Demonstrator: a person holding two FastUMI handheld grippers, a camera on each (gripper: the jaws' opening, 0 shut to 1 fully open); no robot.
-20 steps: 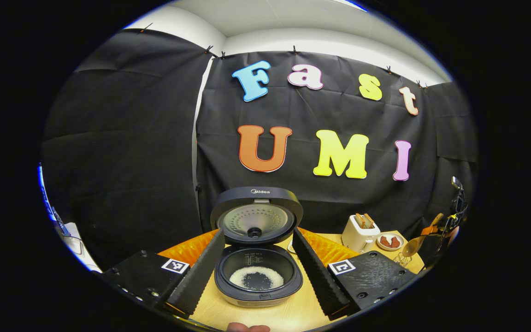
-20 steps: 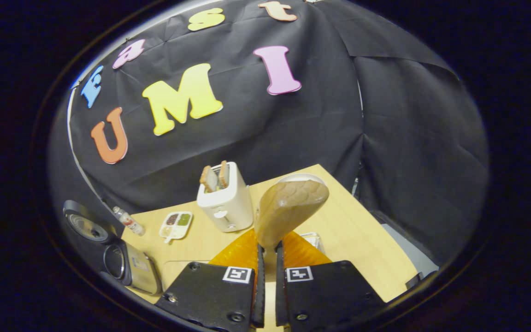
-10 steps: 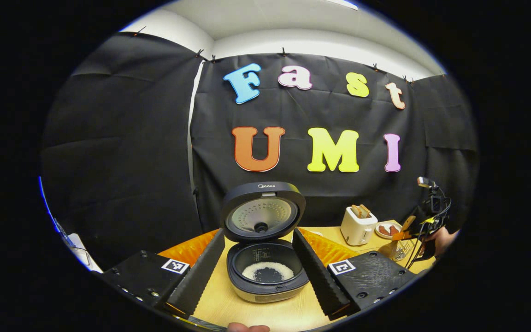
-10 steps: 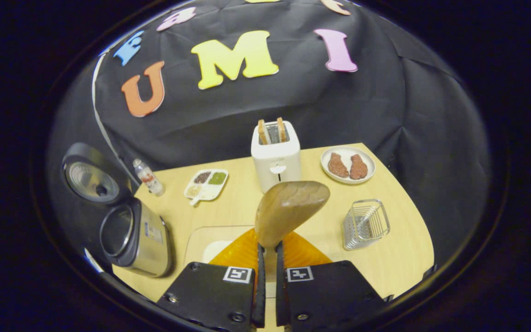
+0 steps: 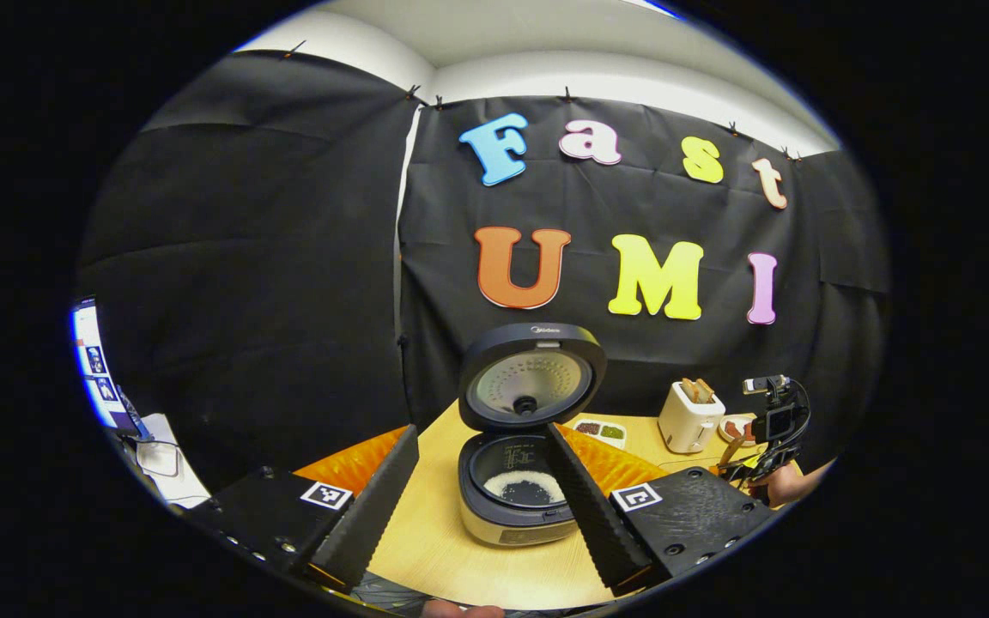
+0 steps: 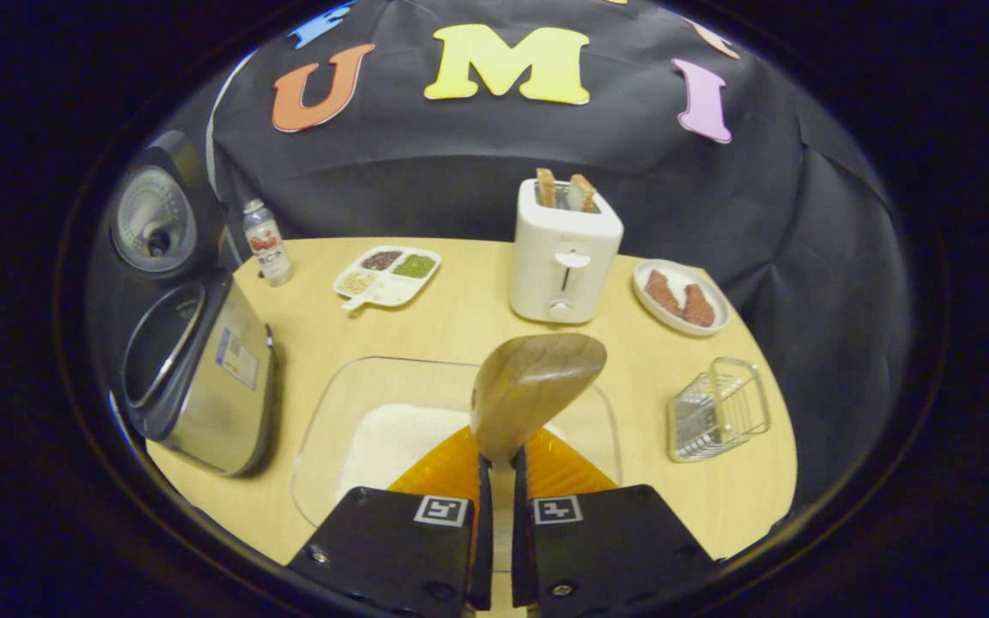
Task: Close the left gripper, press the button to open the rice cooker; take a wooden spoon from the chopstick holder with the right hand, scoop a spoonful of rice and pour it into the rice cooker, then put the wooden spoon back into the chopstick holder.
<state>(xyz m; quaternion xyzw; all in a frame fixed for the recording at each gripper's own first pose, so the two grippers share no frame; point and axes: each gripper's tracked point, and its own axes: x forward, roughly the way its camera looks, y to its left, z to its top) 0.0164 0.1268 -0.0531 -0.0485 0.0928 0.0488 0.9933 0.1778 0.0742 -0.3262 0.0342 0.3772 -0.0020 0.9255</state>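
Observation:
The rice cooker (image 5: 518, 502) stands with its lid (image 5: 533, 384) up and a ring of rice in its pot. My left gripper (image 5: 482, 431) is open in front of it, holding nothing, its fingers framing the pot. My right gripper (image 6: 497, 460) is shut on the handle of the wooden spoon (image 6: 536, 384). The spoon's bowl hovers over a clear glass dish (image 6: 327, 403) with white rice (image 6: 391, 438) in it. The wire chopstick holder (image 6: 718, 410) sits to the right of the dish. The rice cooker (image 6: 198, 369) is at the left in the right gripper view.
On the wooden table (image 6: 460, 330) behind the dish stand a white toaster (image 6: 565, 253) with bread, a plate of meat (image 6: 681, 296), a divided plate of grains (image 6: 387, 275) and a small bottle (image 6: 267, 242). The right gripper (image 5: 771, 425) and a hand appear far right.
My right gripper has tipped down and swung over the glass dish with the spoon. The left gripper has drawn back, so the cooker looks smaller and sits further right.

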